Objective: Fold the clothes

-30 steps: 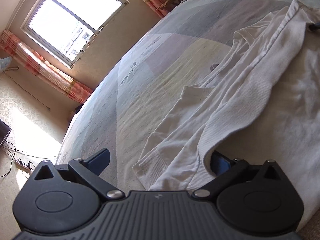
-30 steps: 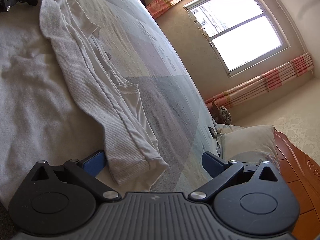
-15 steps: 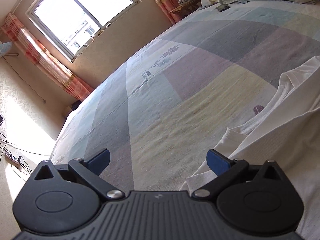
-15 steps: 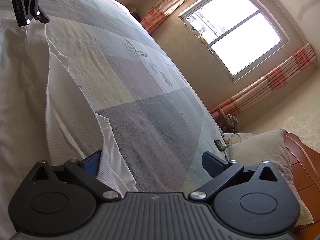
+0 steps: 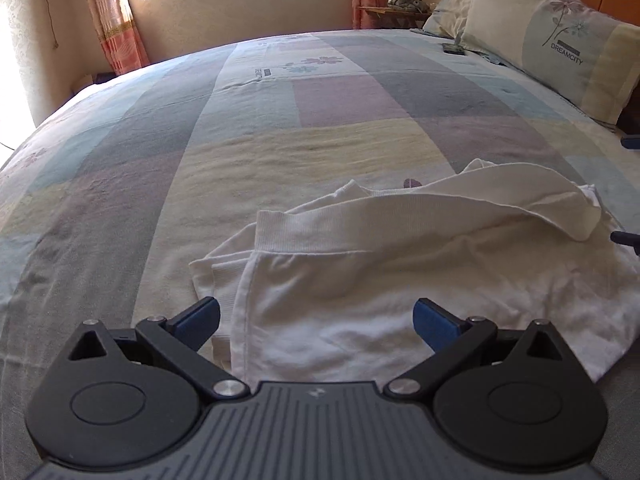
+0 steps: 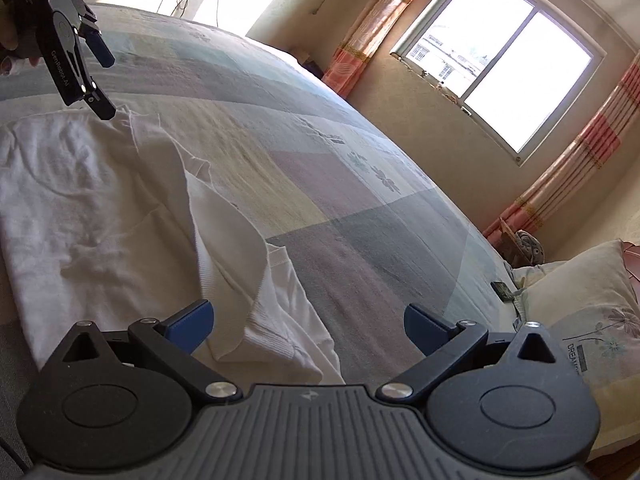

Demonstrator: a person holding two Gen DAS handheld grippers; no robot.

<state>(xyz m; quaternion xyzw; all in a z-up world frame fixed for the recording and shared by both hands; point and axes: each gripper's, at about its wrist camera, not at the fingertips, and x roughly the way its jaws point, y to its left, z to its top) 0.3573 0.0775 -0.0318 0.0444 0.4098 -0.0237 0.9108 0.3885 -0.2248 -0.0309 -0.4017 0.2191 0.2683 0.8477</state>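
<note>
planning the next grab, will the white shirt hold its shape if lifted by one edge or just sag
Probably sags: the shirt lies in soft wrinkles and its folded sleeve drapes limply. Likely light, since it is thin knit. It may slide rather than roll on the bedspread. Both grippers are open and apart from it.

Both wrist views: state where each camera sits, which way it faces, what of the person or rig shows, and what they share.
Left wrist: behind the open left gripper, low over the white garment, facing across the bed to the window wall; own fingers only.
Right wrist: behind the open right gripper, at the garment's folded sleeve, facing the window; the left gripper shows.
Shared: garment, bed, pillow.
</note>
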